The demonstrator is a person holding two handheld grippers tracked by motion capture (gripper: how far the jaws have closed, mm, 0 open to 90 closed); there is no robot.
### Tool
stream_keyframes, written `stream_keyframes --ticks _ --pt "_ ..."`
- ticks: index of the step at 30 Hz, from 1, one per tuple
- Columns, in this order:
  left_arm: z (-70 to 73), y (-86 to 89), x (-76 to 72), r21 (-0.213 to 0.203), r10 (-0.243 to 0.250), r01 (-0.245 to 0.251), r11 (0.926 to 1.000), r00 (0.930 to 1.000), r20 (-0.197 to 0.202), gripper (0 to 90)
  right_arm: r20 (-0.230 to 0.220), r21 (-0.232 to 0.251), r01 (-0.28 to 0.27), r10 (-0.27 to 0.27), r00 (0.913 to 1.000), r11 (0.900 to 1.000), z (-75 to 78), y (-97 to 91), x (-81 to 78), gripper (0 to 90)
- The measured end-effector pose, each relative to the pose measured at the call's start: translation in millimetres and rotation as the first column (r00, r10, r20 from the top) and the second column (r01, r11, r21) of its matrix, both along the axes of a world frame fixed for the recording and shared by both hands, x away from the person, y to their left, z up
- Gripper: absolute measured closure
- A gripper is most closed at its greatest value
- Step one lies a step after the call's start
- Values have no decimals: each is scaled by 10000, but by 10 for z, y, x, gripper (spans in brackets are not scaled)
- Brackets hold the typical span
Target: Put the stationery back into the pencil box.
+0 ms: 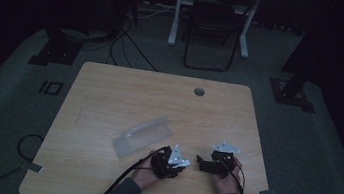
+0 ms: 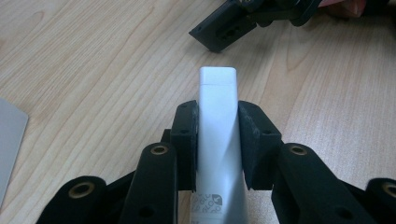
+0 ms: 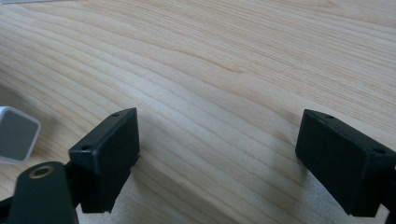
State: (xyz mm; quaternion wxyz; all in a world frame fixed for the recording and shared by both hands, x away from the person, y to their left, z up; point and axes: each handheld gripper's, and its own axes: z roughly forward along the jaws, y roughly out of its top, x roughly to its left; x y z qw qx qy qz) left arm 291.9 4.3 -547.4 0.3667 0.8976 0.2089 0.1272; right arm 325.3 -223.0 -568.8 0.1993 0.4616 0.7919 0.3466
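My left gripper (image 2: 218, 112) is shut on a white, flat-sided stick (image 2: 217, 93) that pokes out past its pads toward the right gripper; a small printed label sits near the stick's base. In the high view the left gripper (image 1: 184, 163) rests near the table's front edge, in the person's left hand. Close to its right, the right gripper (image 1: 200, 160) faces it. The right gripper (image 3: 219, 140) stands open over bare wood with nothing between its pads. The white stick's square end (image 3: 16, 135) shows at the left edge of the right gripper view.
A clear plastic case (image 1: 143, 136) lies on the wooden table (image 1: 110, 94) just behind and left of the left gripper; its grey edge (image 2: 9, 140) shows in the left gripper view. A cable hole (image 1: 199, 91) sits near the far edge. A chair (image 1: 212, 26) stands beyond the table.
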Motion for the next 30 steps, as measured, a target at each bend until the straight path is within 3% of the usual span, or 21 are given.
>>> stream_keyframes --ticks 30 --pt "139 42 -21 -274 -69 74 9996 9998 188 699 16 23 5 -5 10000 10000 -1 -10 -9 133"
